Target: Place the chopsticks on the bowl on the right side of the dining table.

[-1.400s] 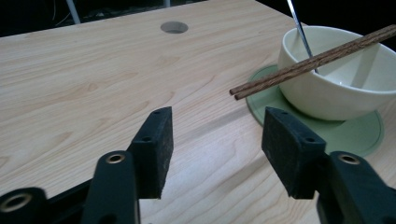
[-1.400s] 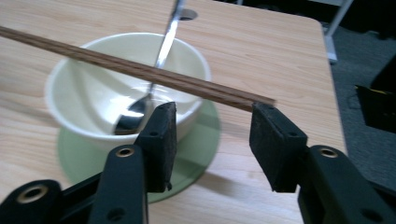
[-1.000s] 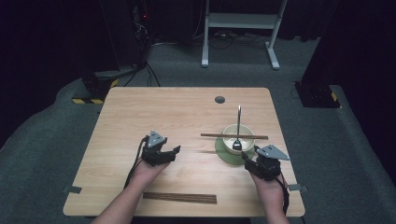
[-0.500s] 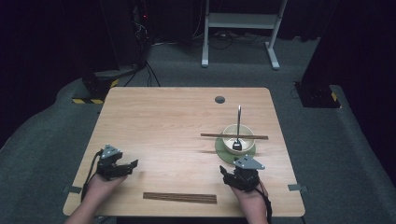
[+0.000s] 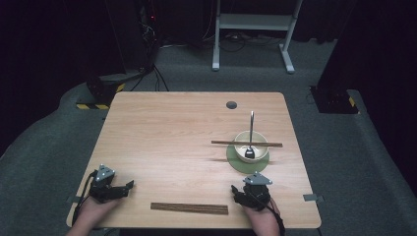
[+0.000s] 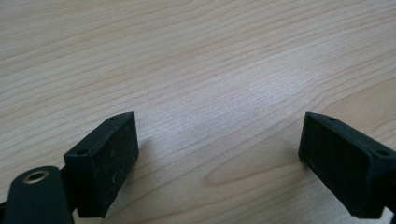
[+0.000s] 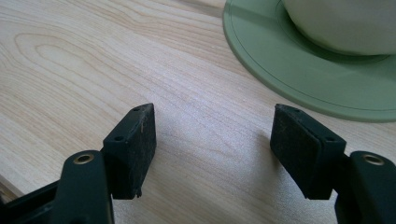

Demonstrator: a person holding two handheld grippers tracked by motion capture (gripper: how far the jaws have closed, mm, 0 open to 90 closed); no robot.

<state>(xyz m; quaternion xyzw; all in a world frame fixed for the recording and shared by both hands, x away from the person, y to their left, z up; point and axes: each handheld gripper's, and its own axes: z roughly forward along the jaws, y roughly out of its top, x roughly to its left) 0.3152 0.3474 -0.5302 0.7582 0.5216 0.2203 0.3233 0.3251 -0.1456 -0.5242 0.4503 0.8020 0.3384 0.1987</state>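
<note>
From the high view, the left gripper point(image 5: 129, 186) rests at the near left corner of the tabletop point(image 5: 167, 132), and the right gripper point(image 5: 237, 194) sits at the near edge, just in front of the green saucer point(image 5: 235, 161). A cream bowl point(image 5: 251, 150) stands on that saucer with a spoon point(image 5: 251, 130) upright in it, and one pair of chopsticks point(image 5: 247, 143) lies across the bowl's rim. A second pair of chopsticks point(image 5: 189, 208) lies flat near the front edge, between the two grippers and touching neither. So one place setting looks finished on the right; the near pair appears not yet placed, which I judge to be what is left.

In the left gripper view, the jaws stand wide apart over bare wood, having just been opening, with nothing between them.

In the right gripper view, the jaws are likewise spread, having just been opening, and hold nothing. The saucer point(image 7: 299, 65) lies just beyond them at far right, carrying the bowl point(image 7: 341, 23). Both grippers look free for the remaining chopsticks.
</note>
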